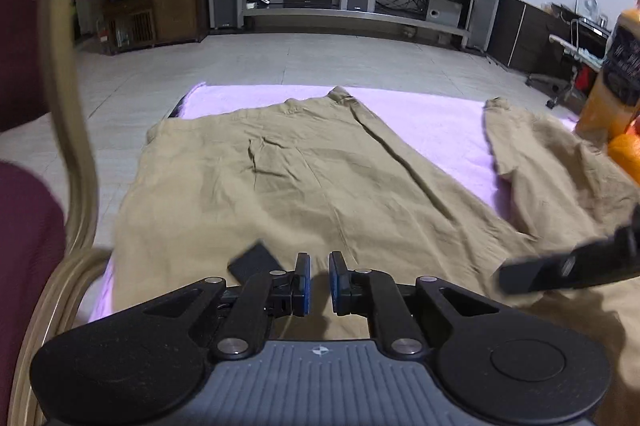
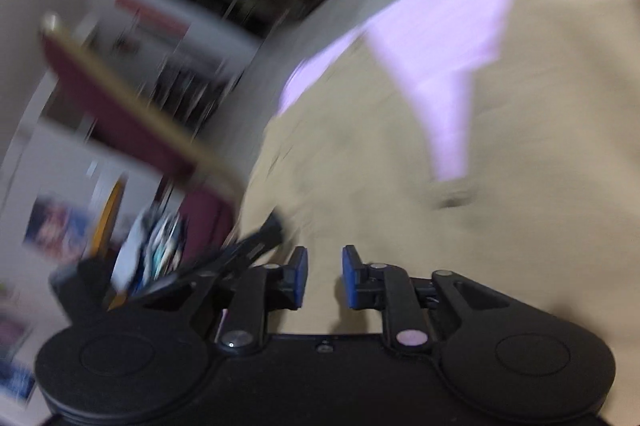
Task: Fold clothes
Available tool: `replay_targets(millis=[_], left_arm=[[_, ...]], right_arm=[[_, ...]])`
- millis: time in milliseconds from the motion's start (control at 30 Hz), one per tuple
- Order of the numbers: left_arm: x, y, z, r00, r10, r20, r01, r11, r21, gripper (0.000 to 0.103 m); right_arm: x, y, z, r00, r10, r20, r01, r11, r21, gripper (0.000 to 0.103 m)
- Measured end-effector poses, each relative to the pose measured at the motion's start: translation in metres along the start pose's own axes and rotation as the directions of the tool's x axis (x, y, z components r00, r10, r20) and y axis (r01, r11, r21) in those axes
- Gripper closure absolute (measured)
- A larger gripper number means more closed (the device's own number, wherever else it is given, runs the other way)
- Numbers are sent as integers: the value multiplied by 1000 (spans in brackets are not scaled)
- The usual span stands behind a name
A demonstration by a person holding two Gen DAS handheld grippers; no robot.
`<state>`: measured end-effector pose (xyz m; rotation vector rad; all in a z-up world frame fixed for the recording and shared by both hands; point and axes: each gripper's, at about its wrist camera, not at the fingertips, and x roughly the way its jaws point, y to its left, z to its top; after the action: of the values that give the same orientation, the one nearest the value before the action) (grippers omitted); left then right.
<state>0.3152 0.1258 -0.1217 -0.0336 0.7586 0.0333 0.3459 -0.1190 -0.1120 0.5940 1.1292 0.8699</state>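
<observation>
The khaki trousers (image 1: 304, 178) lie spread on a pink towel (image 1: 440, 130), legs apart in a V, waist end near both tools. Left gripper (image 1: 319, 276) hovers over the waist, jaws slightly parted and holding nothing; right gripper (image 2: 325, 276) likewise, in a blurry view. For a clean fold, I'd pinch one layer at the edge and keep the seams lined up.

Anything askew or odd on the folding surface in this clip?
The khaki trousers lie splayed on the pink towel, one leg angled off to the right, and a crumpled crease sits near the pocket. The right wrist view is motion-blurred. Both tools, left and right, hang open and hold nothing.
</observation>
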Motion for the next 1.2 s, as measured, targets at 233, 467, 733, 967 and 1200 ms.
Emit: replay_targets(millis=[233, 467, 733, 967, 1200], left_arm=[[22, 50, 6, 941, 338, 3, -332, 926, -181, 93], [-50, 16, 28, 968, 221, 121, -191, 957, -216, 93], [-146, -65, 20, 960, -148, 236, 172, 981, -85, 80], [-114, -147, -11, 963, -264, 49, 259, 962, 87, 87], [-57, -183, -60, 931, -333, -152, 360, 907, 217, 88]], right_arm=[[1, -37, 10, 995, -58, 80, 54, 997, 50, 103], [-137, -33, -18, 902, -262, 344, 182, 951, 249, 84], [-320, 29, -85, 791, -266, 552, 159, 959, 235, 61], [-329, -37, -64, 716, -383, 584, 203, 914, 351, 50], [-265, -110, -37, 812, -443, 380, 254, 854, 454, 56]])
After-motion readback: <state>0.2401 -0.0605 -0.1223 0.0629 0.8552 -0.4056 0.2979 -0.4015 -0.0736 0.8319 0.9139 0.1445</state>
